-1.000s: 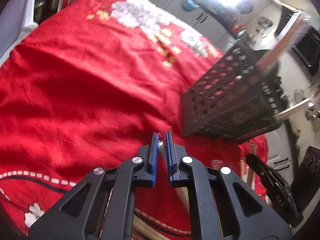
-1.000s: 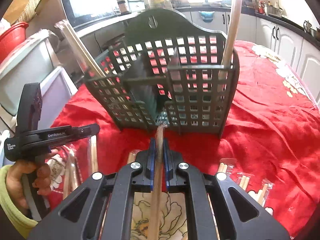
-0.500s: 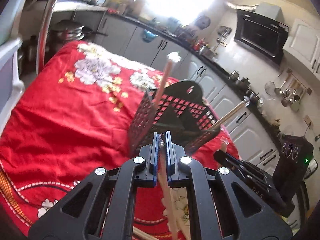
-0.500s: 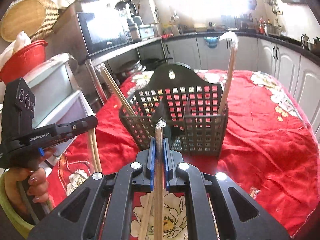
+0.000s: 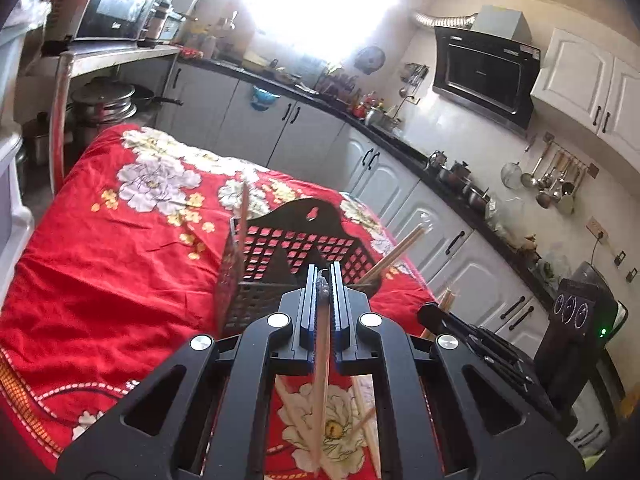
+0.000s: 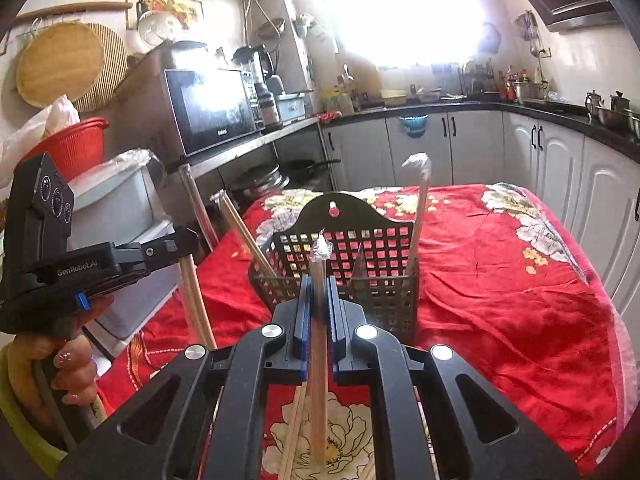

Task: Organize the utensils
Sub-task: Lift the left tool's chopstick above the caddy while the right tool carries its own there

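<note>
Blinding daylight through the window (image 6: 404,12), blown out to pure white, glare bleeding across nearby walls. Heavy fisheye bending at dark-vignetted edges; red cloth (image 5: 104,264) vivid, centre sharp.

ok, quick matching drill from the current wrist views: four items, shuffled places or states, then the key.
Things:
1. left gripper
2. black mesh basket
3. foil-tipped stick at the basket's right corner
4. microwave

Places or states:
A. stands in the basket, top bent over
B. on the steel shelf beside the table
C. on the red floral cloth
D. shut on a wooden stick

Pairs: 1-D, 2-C, 3-A, 4-B
</note>
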